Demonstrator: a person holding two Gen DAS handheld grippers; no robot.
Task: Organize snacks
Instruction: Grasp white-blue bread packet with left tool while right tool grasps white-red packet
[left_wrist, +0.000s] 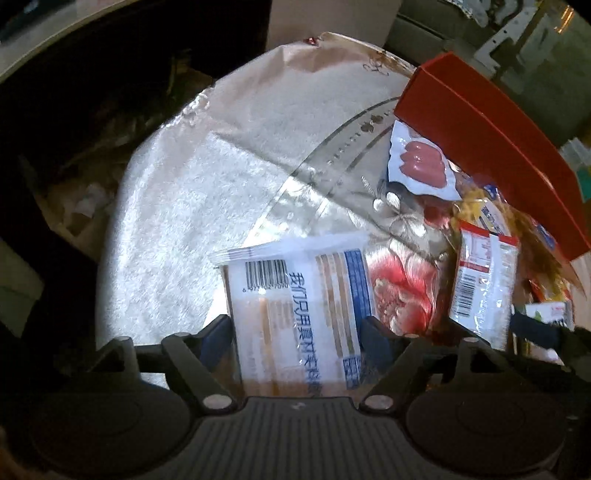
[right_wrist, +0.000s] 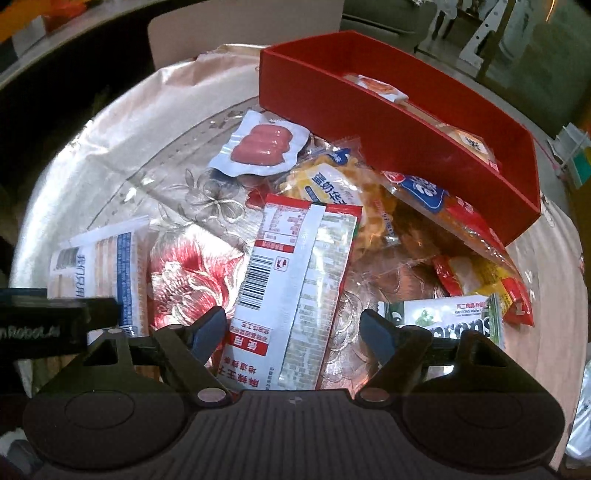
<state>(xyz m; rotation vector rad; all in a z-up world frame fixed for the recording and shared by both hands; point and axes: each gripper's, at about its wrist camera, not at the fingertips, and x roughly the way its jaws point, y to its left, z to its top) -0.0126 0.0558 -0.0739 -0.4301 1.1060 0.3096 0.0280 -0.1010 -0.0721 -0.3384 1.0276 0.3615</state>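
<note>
One red tray (right_wrist: 402, 122) sits at 1 o'clock with two packets inside, and about seven snack packets lie loose on the table (right_wrist: 110, 122). The left gripper (left_wrist: 299, 332) is clamped on the white-and-blue packet (left_wrist: 295, 314) at 12 o'clock. The right gripper (right_wrist: 295, 328) stands wide apart, straddling the red-and-white packet (right_wrist: 291, 280).

Round table (right_wrist: 122, 110) under floral cloth (right_wrist: 192, 269) and clear plastic cover. Red tray (right_wrist: 391, 147), sausage pack (right_wrist: 258, 149), red-white packet (right_wrist: 291, 295), green wafer box (right_wrist: 454, 317) lie on it.
</note>
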